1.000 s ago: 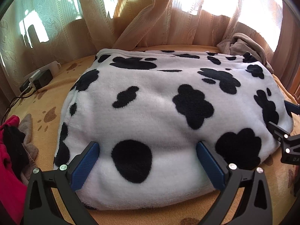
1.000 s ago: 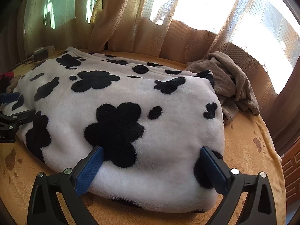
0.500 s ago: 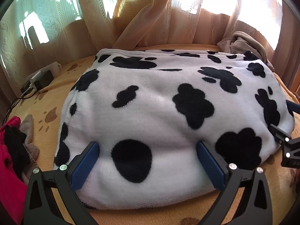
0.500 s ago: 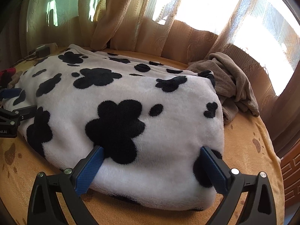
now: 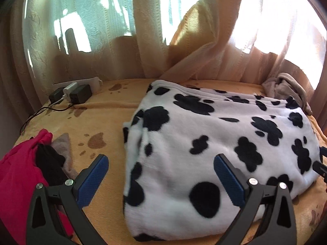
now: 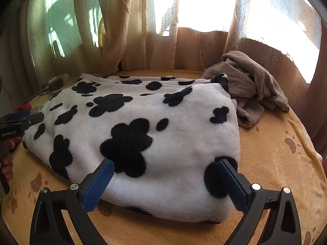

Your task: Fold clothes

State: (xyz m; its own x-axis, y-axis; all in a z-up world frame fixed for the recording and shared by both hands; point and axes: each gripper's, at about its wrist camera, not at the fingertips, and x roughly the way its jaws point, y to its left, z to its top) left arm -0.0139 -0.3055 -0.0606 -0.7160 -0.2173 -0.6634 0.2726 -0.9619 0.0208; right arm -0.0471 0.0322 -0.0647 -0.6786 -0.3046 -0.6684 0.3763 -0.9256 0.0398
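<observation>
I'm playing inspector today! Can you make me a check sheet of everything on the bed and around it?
Surface: orange bed cover with brown paw prints, bare at the near edge.
Job's things: white blanket with black paw prints, folded into a thick stack in the middle.
Clutter: crumpled brown cloth at the blanket's far right corner; red cloth with black and grey pieces on the left.
Grippers: left gripper open, at the blanket's left edge, one finger over the bed cover; right gripper open, fingers against the blanket's near edge.
Cables: power strip with plugged-in chargers and a black cable at the far left.
Surroundings: sunlit beige curtains behind the bed.
</observation>
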